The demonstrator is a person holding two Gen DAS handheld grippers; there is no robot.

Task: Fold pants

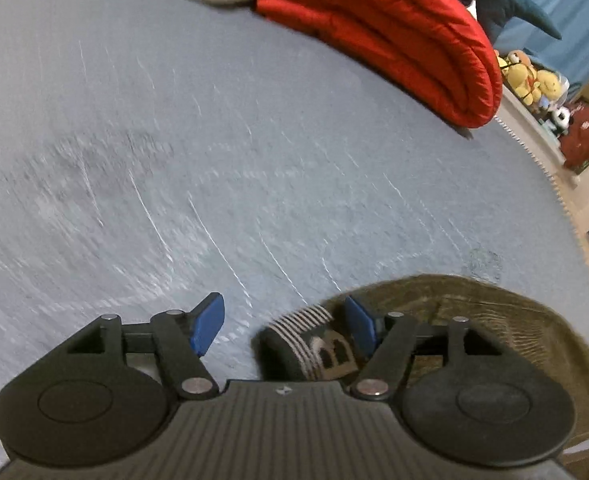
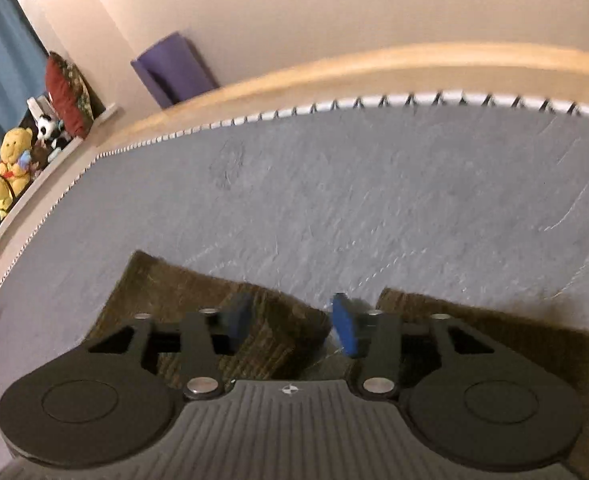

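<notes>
left wrist view: left gripper [image 1: 284, 324] spread wide, nothing between its blue pads [image 1: 208, 322]. it hangs over bare grey-blue mattress [image 1: 254, 160]. the pants [image 1: 474, 312], olive-brown and finely ribbed, lie just right of it toward the mattress's right edge; a striped elastic waistband [image 1: 306, 332] with lettering curls up close by the right pad, whether touching it i cannot tell. red quilt [image 1: 394, 40] folded at the far right corner, well apart; soft toys [image 1: 530, 76] on a ledge beyond the edge.

right wrist view: right gripper [image 2: 292, 324] half spread, pinching nothing. its left pad sits over one dark flap of the pants [image 2: 214, 292], its right pad over the bare gap between two flaps; a second flap [image 2: 494, 328] runs off right.

handling, as judgement: light, limp, knit-like cloth; it will sag and drag on the rough cover rather than slide. best holds look like the thick waistband for the left claw, a flap's hem corner for the right.
</notes>
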